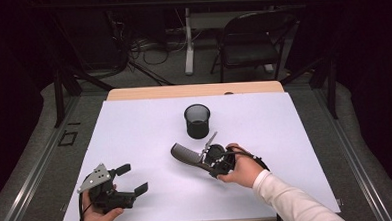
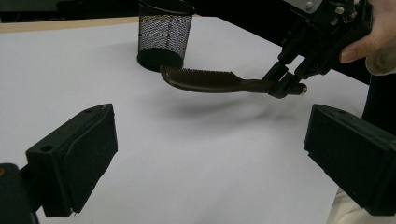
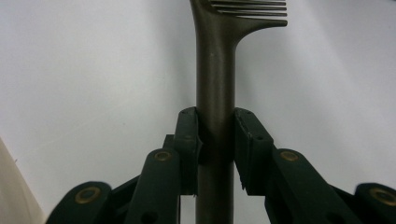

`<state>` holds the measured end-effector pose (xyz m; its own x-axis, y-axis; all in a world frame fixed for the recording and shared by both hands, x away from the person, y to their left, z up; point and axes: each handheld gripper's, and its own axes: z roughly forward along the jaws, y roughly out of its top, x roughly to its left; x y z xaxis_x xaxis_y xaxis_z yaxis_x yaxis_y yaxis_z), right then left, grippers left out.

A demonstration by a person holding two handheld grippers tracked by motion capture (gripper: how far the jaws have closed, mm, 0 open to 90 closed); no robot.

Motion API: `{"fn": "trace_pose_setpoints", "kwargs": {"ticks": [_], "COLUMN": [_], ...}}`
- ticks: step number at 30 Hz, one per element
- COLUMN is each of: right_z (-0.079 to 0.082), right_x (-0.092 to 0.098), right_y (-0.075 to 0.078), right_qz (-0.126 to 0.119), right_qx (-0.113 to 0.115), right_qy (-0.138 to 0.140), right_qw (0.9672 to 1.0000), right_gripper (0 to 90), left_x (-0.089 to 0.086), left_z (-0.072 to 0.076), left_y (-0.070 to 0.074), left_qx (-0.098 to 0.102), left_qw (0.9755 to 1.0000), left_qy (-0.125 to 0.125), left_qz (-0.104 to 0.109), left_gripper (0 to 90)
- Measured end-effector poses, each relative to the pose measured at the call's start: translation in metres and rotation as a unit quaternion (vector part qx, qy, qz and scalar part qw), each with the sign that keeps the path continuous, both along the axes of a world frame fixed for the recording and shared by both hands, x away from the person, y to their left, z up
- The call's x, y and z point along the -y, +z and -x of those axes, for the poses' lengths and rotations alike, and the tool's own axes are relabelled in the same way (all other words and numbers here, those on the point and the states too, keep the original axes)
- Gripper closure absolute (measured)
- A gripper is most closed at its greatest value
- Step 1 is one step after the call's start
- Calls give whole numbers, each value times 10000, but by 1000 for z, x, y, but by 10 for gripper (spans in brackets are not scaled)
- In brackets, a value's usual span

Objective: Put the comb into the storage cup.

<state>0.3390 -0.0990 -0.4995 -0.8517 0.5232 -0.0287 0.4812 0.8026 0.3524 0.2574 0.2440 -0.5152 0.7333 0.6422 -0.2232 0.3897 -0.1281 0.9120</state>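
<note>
1. So the right gripper (image 1: 206, 162) has its jaws pinched on the handle of a dark comb (image 1: 185, 155). In the right gripper view you can see both pads squeezing the round handle (image 3: 215, 116) from either side, and the teeth (image 3: 250, 7) start just past the top of the frame.
2. The comb is up off the desk (image 1: 134, 128), not lying on it. The left gripper view shows it hanging roughly level with a soft shadow on the white surface underneath. Handle end sits in the jaws, toothed end (image 2: 198, 74) sticks out toward the cup.
3. Location-wise, the comb is around the middle of the desk, a bit toward the near edge, and its toothed tip is near the black mesh cup (image 1: 197, 121) without touching it, as far as I can tell.
4. The mesh cup stands upright, closer to the far edge than the near one, roughly centered left to right.
5. The left gripper (image 1: 129, 181) is down by the near left corner of the desk, jaws spread wide with nothing between them. Its pads (image 2: 77, 158) frame the left gripper view on both sides, pointed at the comb and the cup.
6. The two grippers are well apart from each other.
7. Past the far edge there's a folding chair (image 1: 251, 38) on the floor.
</note>
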Motion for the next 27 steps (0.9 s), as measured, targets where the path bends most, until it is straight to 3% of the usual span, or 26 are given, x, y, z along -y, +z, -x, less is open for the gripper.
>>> {"fn": "trace_pose_setpoints", "kwargs": {"ticks": [14,27], "right_z": [4,9], "right_x": [3,8], "right_y": [4,5], "right_qz": [-306,-728], "right_qx": [405,883], "right_qy": [86,114], "right_qw": [9987,9934], "right_gripper": [725,725], "left_x": [0,-1], "left_z": [0,0], "left_y": [0,0], "left_qx": [5,9], "left_qw": [10000,10000], "left_qy": [30,54], "left_qz": [6,21], "left_gripper": [34,34]}}
